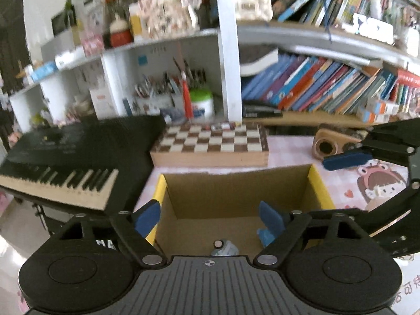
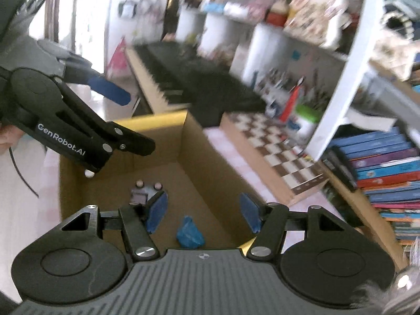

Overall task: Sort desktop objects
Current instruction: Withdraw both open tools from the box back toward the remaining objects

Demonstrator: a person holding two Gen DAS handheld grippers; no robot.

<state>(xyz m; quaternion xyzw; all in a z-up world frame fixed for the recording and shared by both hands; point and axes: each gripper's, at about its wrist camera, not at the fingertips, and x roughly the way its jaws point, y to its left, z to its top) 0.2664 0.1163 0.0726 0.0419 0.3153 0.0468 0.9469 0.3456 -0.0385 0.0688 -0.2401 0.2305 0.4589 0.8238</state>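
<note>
An open cardboard box with yellow flap edges stands on the pink table mat. My left gripper hovers over its near side, open, with nothing between its blue pads. On the box floor lie a crumpled blue thing and a small grey object. In the right wrist view my right gripper is also open and empty above the same box, over the blue thing and beside the grey object. The left gripper shows at upper left, jaws apart.
A black piano keyboard lies left of the box. A chessboard case sits behind it and a wooden toy camera at back right. White shelves hold books and a pen pot.
</note>
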